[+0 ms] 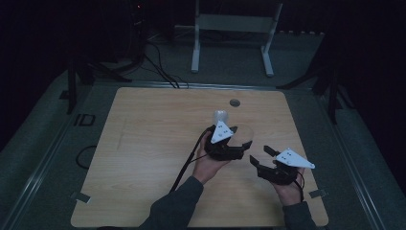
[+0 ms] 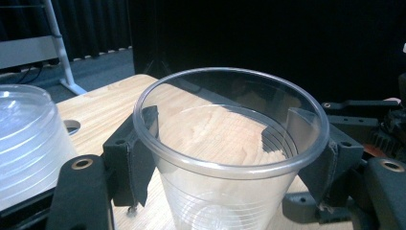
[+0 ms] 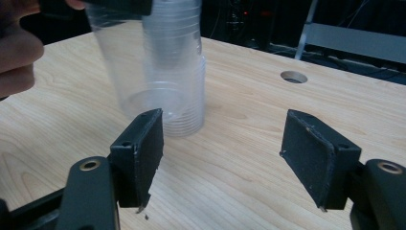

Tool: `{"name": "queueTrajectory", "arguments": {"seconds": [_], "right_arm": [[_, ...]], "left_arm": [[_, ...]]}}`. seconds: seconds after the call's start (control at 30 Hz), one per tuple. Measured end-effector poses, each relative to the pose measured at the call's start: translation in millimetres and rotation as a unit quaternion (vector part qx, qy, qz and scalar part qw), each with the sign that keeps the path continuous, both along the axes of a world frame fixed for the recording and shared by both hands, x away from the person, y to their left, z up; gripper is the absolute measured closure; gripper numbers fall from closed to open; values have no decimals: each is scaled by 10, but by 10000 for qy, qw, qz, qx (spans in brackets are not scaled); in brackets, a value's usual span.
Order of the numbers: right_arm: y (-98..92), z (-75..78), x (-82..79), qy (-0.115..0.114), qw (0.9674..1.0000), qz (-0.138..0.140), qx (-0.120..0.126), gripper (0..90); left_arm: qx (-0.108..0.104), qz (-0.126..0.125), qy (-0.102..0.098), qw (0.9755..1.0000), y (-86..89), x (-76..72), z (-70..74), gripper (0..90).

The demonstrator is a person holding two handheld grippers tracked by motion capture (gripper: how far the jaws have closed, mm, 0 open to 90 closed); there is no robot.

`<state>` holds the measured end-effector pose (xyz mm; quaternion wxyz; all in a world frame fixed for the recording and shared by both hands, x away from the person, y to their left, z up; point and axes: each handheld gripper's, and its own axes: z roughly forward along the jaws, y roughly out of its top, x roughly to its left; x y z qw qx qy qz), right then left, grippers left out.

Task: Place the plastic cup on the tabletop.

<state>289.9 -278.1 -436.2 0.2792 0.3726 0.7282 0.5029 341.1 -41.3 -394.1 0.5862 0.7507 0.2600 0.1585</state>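
A clear plastic cup (image 2: 225,158) stands upright between the jaws of my left gripper (image 2: 230,139), whose pads (image 2: 139,148) press on its wall just under the rim. In the high view the left gripper (image 1: 239,141) holds this cup (image 1: 245,136) near the table's middle. A stack of clear cups (image 1: 220,115) stands just behind it, also seen as the stack (image 2: 24,139) and the stack (image 3: 184,72). My right gripper (image 3: 222,148) is open with nothing between its fingers. In the high view the right gripper (image 1: 262,155) sits a little right of the held cup (image 3: 115,62).
The wooden table (image 1: 153,143) has a round hole (image 1: 234,102) near its far edge. A white metal frame (image 1: 232,24) and cables lie on the floor beyond the table. A black cable (image 1: 184,167) trails from the left gripper.
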Motion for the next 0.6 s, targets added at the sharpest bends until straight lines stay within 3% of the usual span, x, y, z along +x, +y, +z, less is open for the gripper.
{"name": "queueTrajectory", "arguments": {"seconds": [0.6], "right_arm": [[-92,6,1,-24,9998,-156,84,308]], "left_arm": [[2,22,-42,10000,55,-32,-55,293]]}}
